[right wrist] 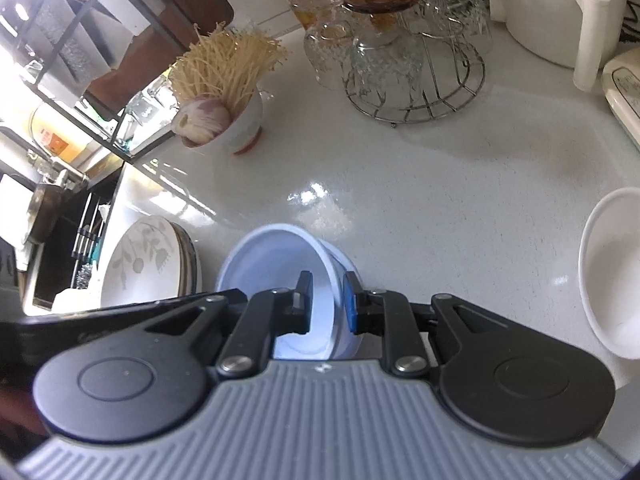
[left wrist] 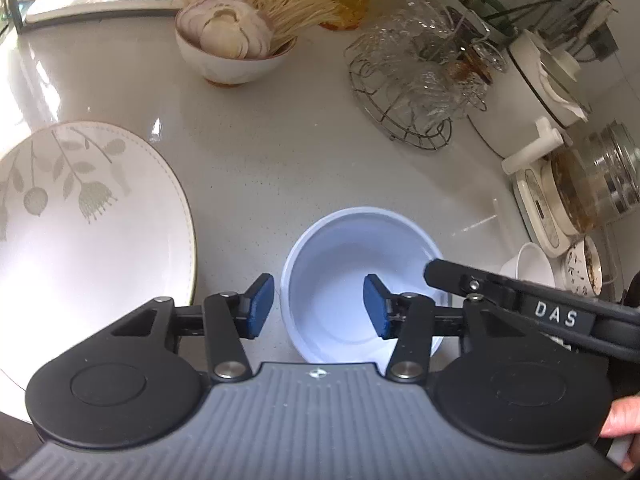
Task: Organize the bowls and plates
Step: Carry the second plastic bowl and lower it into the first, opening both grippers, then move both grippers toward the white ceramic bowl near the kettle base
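Note:
A pale blue bowl stands on the white counter and looks nested in a second one of the same kind. My left gripper is open astride its left wall, with one blue pad outside and the other inside, neither touching. My right gripper straddles the right wall with narrow gaps, open; one of its fingers reaches over the rim in the left wrist view. A stack of floral plates lies to the left. A white bowl sits to the right.
At the back stand a bowl of garlic and dry noodles and a wire rack of glasses. A white pot, a glass teapot and a patterned small bowl line the right. A sink edge lies left.

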